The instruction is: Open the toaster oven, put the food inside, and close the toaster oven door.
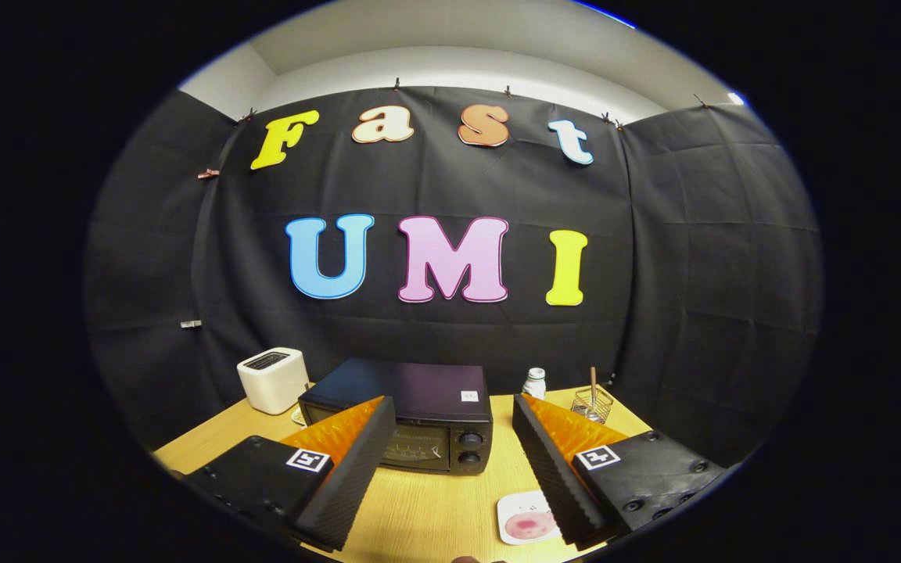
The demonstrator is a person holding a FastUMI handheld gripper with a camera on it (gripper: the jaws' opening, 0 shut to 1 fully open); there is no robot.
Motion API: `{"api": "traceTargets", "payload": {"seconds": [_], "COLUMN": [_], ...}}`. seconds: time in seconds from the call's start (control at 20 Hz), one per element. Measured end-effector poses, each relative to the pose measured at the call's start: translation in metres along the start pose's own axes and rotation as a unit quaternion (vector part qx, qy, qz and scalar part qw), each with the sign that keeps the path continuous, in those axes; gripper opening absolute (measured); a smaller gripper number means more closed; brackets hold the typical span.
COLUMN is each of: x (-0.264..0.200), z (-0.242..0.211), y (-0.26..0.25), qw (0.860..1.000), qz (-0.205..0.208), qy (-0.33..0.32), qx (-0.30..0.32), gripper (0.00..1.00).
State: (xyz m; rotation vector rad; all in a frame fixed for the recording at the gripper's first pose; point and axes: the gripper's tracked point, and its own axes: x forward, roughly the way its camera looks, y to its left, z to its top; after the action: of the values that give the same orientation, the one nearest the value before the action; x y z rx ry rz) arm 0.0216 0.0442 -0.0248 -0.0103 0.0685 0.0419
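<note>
A black toaster oven (411,426) stands on the wooden table (427,508), its glass door shut and two knobs (470,447) on its right side. My gripper (449,414) hangs open above the table, the oven just beyond and between its fingers; the left finger (349,461) overlaps the oven's door. Nothing is held. A white plate (527,520) with pinkish food (529,525) lies on the table beside the right finger (556,469), partly hidden by it.
A white pop-up toaster (272,379) stands left of the oven at the table's back. A small white bottle (534,383) and a wire basket (593,403) holding a wooden stick sit at the back right. Black cloth walls close the table in.
</note>
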Motion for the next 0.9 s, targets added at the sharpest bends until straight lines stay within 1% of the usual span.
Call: {"api": "traceTargets", "payload": {"seconds": [0.3, 0.5, 0.7, 0.9], "x": [0.021, 0.037, 0.061, 0.087], "z": [0.001, -0.003, -0.007, -0.022], "y": [0.000, 0.008, 0.028, 0.056], "qw": [1.000, 1.000, 1.000, 0.999], "qz": [-0.005, -0.004, 0.003, 0.005], "qy": [0.000, 0.005, 0.013, 0.031], "qx": [0.011, 0.007, 0.011, 0.020], "gripper": [0.98, 0.98, 0.98, 0.98]}}
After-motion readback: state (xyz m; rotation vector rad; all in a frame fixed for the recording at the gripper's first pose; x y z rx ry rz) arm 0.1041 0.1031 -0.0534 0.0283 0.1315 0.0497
